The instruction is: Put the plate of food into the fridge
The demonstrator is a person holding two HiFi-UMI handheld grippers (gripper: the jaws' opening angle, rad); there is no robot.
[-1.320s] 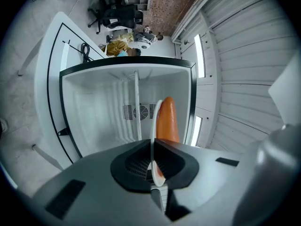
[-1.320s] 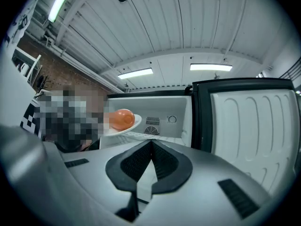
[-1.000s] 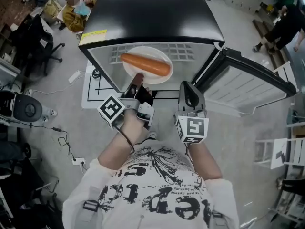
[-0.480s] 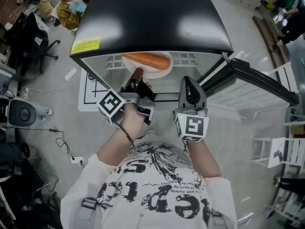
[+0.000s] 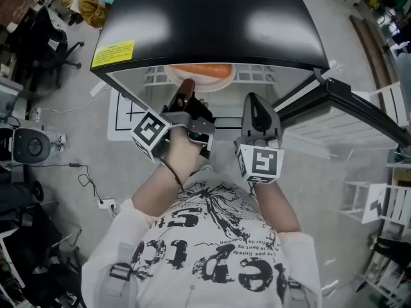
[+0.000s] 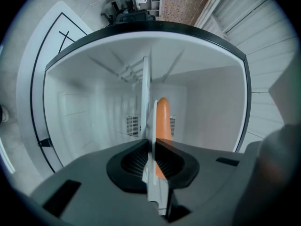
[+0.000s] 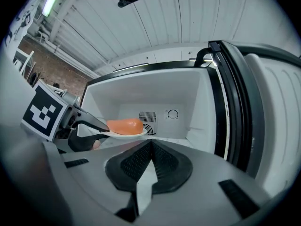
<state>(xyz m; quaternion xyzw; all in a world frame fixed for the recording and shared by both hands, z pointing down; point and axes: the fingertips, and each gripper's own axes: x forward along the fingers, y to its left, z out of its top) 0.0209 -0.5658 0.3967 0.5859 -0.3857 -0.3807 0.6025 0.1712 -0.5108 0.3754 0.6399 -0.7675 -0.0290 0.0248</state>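
A white plate [image 5: 192,79] bearing a long orange piece of food [image 5: 202,70] sits inside the open fridge [image 5: 205,18], mostly hidden under its black top. My left gripper [image 5: 186,90] is shut on the plate's near rim. In the left gripper view the plate [image 6: 154,121] shows edge-on between the closed jaws of that gripper [image 6: 153,147], with the orange food [image 6: 163,119] beyond. From the right gripper view, the plate [image 7: 126,134] and food [image 7: 124,125] hang in the fridge cavity, held by the left gripper [image 7: 101,132]. My right gripper [image 5: 255,104] [image 7: 150,144] is shut and empty beside it.
The fridge door [image 5: 359,108] [image 7: 263,102] stands swung open at the right. A wire shelf [image 5: 257,76] lies inside the fridge. A white floor mat [image 5: 125,117], cables [image 5: 83,178] and an office chair [image 5: 38,50] are at the left. A person [image 5: 90,5] sits far left.
Both grippers have moved forward toward the fridge. The plate has gone deeper in, and the fridge's black top now hides most of it and the orange food.
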